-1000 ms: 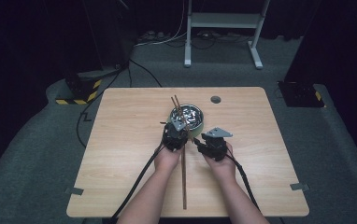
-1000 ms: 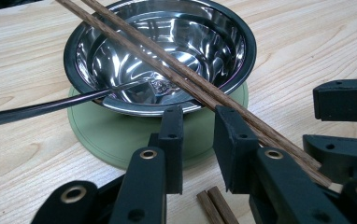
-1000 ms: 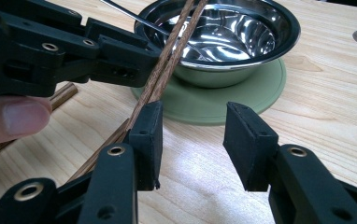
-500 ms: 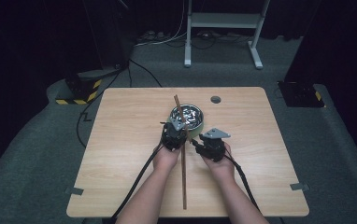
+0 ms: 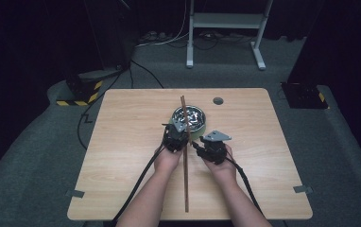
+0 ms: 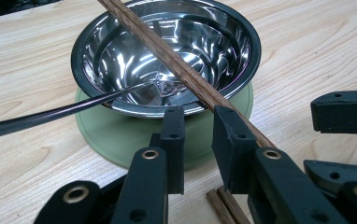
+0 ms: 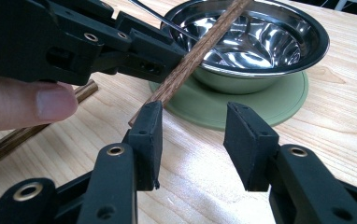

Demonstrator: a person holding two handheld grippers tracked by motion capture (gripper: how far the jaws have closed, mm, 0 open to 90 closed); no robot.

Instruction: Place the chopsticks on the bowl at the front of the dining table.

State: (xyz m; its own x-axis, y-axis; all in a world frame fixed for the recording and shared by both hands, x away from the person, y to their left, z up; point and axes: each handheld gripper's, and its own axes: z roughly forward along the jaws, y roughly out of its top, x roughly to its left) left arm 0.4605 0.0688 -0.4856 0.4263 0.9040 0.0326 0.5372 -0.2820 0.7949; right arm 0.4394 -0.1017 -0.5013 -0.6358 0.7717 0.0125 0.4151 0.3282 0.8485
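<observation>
A steel bowl (image 5: 200,115) (image 6: 120,56) (image 7: 270,46) sits on a green coaster (image 6: 116,140) (image 7: 265,105). A wooden chopstick (image 5: 183,105) (image 6: 181,74) (image 7: 190,51) leans across its rim, its low end on the table by my right gripper's near jaw. My left gripper (image 5: 176,135) (image 6: 197,116) (image 7: 160,58) stands open just short of the bowl, and the chopstick runs along the outside of one jaw. My right gripper (image 5: 196,144) (image 7: 193,116) is open beside it, with nothing between its jaws. A thin metal handle (image 6: 50,114) rests in the bowl.
More wooden stick (image 5: 186,189) (image 6: 221,205) (image 7: 22,135) lies flat on the table from under the left gripper toward the near edge. A round hole (image 5: 218,100) is in the table (image 5: 122,156) behind the bowl. Dark floor and cables surround the table.
</observation>
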